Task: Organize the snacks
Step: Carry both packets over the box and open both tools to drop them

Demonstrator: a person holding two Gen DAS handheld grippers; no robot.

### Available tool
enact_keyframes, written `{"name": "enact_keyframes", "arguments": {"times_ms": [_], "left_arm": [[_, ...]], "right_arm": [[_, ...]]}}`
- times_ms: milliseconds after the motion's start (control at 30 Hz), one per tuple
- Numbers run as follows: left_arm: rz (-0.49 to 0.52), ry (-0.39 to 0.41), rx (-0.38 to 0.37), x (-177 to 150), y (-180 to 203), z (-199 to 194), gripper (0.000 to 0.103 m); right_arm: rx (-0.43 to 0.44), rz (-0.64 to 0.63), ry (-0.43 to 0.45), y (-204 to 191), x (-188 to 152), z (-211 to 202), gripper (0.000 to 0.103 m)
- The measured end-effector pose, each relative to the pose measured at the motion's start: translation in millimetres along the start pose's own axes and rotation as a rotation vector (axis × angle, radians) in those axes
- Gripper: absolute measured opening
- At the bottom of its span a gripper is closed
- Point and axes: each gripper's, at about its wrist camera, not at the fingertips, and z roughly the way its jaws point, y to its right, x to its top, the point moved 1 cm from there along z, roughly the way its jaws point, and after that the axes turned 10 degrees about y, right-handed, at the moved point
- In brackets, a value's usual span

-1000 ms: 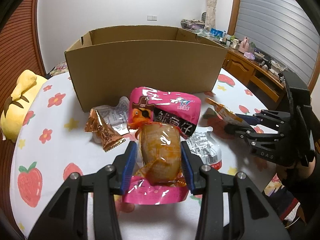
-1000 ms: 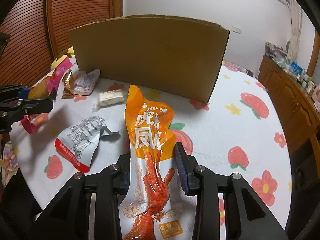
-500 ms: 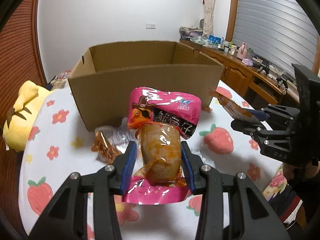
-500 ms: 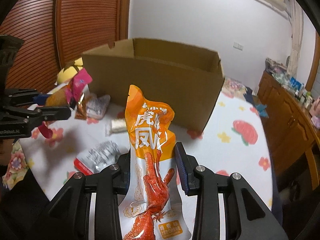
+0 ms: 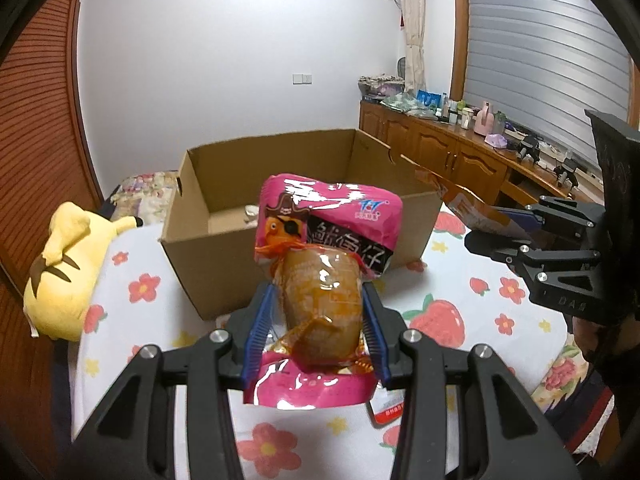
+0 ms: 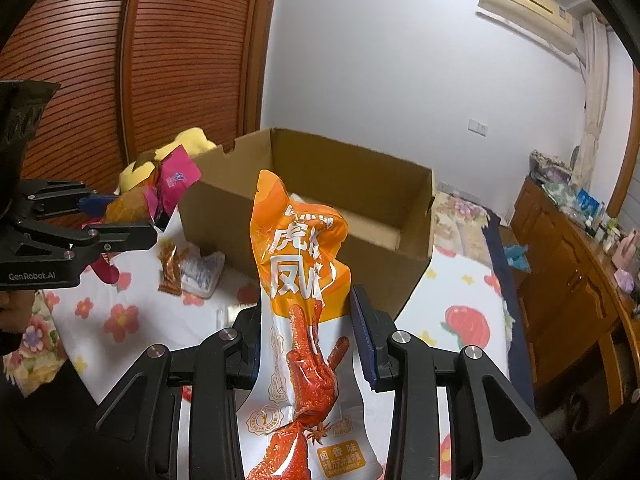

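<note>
Lifting marks this moment: against the view of a second ago, both sets of tongs have risen off the surface (image 5: pixel 132 276), so that the open top of the cardboard box (image 5: pixel 224 264) now shows from above where only its front wall was seen before. That suggests the pick-up is finished and the carry toward the box is under way.

The box stands at the far edge of the surface, flaps up. It looks almost empty; one small pale packet (image 5: pixel 251 211) lies on its floor near the back, and the rest of the inside is hidden by the held snacks.

The left tongs (image 5: pixel 316 332) pinch a brown snack pack (image 5: pixel 320 304) together with a pink bag (image 5: pixel 332 216) behind it, held in front of the box's near wall. The right tongs (image 6: pixel 308 344) pinch an orange chicken-foot pouch (image 6: pixel 300 264), also raised before the box.

A white wrapper (image 6: pixel 202 274) and a small orange packet (image 6: pixel 170 266) are left on the surface, by the box's left front corner.
</note>
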Motion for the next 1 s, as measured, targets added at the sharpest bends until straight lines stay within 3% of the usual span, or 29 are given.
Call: {"name": "enact_keyframes", "arguments": {"times_ms": [300,633,1000], "left_arm": [[0.015,0.023,0.017,43.7,-18.1,20.3,0.042],[-0.011,0.010,0.033,94.5,-54.0,75.1,0.042],[-0.004,-0.080,0.047,92.7,-59.6,138.6,0.042]], "right_arm": [[0.011,-0.031,0.026,13.4,38.7,22.6,0.035],[0.062,-0.052,0.007,32.8,74.3,85.6,0.035],[0.159,0.002,-0.101,55.7,69.6,153.3,0.036]]}}
